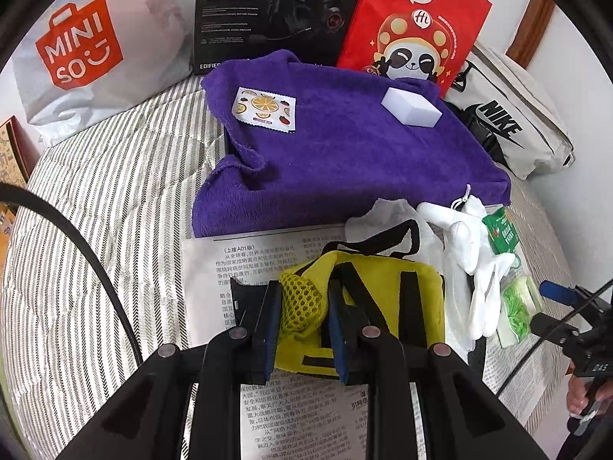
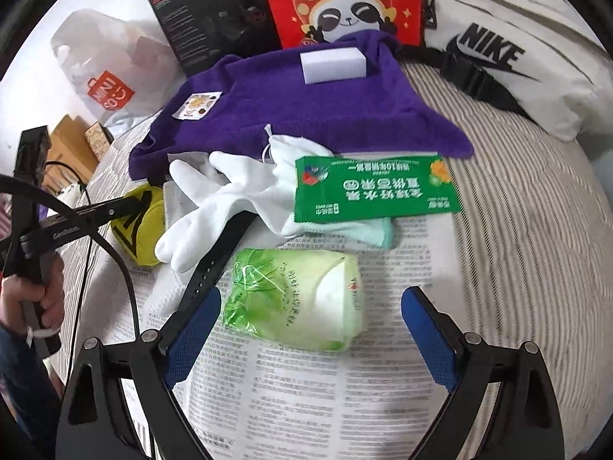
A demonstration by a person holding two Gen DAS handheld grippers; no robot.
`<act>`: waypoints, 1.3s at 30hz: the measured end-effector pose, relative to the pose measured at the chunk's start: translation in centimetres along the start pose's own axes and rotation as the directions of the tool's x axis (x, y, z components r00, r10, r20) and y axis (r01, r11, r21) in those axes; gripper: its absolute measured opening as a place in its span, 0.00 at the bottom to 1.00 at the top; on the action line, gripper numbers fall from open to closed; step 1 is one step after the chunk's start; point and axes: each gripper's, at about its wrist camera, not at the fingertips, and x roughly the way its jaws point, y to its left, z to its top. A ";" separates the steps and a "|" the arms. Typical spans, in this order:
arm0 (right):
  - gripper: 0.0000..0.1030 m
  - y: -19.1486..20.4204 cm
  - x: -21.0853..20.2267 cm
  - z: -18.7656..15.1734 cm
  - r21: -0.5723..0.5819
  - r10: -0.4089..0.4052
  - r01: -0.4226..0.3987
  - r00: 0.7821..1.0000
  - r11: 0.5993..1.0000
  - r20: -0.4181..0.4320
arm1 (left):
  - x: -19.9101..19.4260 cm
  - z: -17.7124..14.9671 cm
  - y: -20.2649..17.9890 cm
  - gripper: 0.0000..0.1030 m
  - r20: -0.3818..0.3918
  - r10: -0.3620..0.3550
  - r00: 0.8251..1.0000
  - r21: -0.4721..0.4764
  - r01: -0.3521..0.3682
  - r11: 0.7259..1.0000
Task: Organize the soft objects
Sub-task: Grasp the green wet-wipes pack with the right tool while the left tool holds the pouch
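Right now the left gripper (image 1: 300,322) pinches the yellow pouch (image 1: 383,287) at the bottom middle. The right gripper (image 2: 306,329) is wide around the tissue pack (image 2: 295,299). Lifting could drag the newspaper (image 2: 306,391), because the pouch lies on it.

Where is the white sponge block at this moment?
The white sponge block lies on the purple towel, at its far right part in both views, just in front of the red panda bag.
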 end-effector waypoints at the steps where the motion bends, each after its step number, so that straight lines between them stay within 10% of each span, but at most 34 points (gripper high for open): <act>1: 0.92 0.2 0.2 0.0 0.001 -0.005 0.005 1.000 1.000 -0.002 | 0.0 0.0 0.0 0.22 -0.001 -0.002 1.000 0.004 0.002 1.000; 10: 0.92 1.2 2.5 -0.2 -0.016 -0.067 0.067 0.998 0.998 0.007 | -0.5 -0.1 0.3 0.22 0.010 -0.024 1.000 0.002 0.024 1.000; 16: 0.72 1.4 1.6 -0.1 -0.055 -0.041 0.042 0.999 0.998 0.023 | -1.0 -0.4 1.0 0.22 0.022 -0.031 0.999 -0.020 0.031 0.999; 25: 0.90 1.9 2.5 -0.8 -0.059 -0.056 0.054 0.998 0.997 -0.025 | -1.3 -0.7 1.0 0.22 0.016 -0.035 0.999 -0.033 0.035 0.999; 39: 0.74 1.3 0.8 -0.5 -0.078 -0.048 0.051 0.998 0.996 0.038 | -2.1 -1.1 2.0 0.22 0.030 -0.042 0.999 -0.065 0.044 0.997</act>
